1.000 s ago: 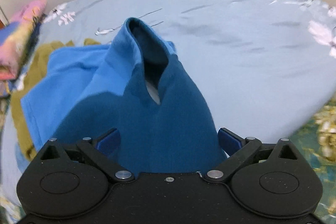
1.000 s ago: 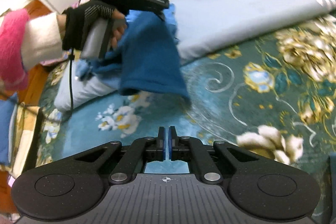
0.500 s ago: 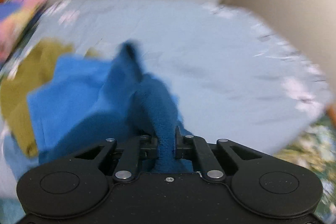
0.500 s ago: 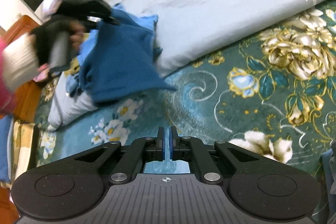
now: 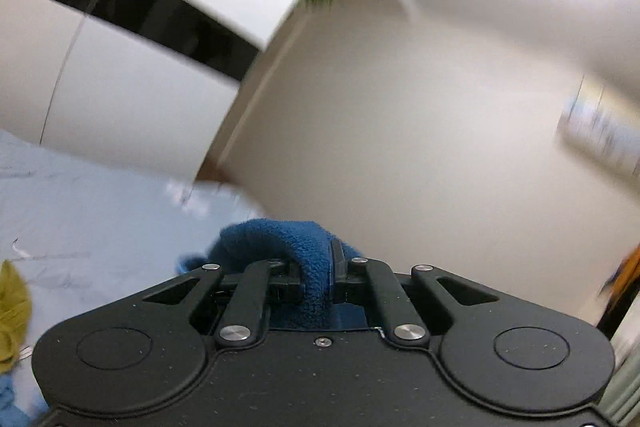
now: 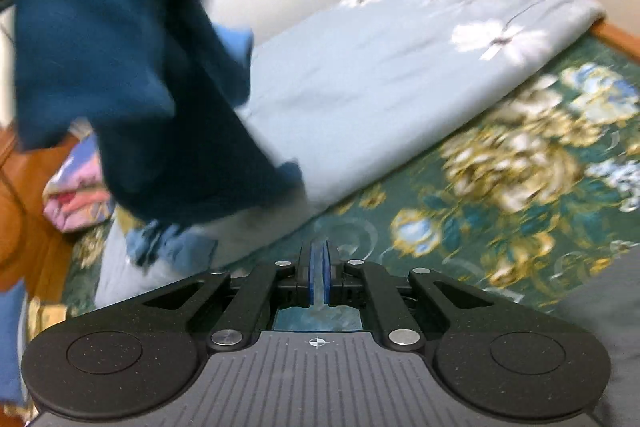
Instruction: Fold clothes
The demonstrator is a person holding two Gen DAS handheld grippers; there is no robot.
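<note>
Fleecy dark blue garment (image 6: 132, 75) was pinched tight in our left gripper (image 5: 318, 267), hanging up off the pale blue quilt (image 6: 384, 75) w/ its hem just above it, so we reckoned we were at the pick-up-and-shake-out step. Right gripper (image 6: 319, 277) was empty, jaws nearly together over the green floral bedspread (image 6: 520, 187). Next move prob needs the right to open & catch a free edge of the garment so we can spread it flat.

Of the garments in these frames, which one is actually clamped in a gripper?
The dark blue fleece garment, pinched in the left gripper and hanging lifted. The light blue piece and olive one lie ungripped on the bed.
</note>
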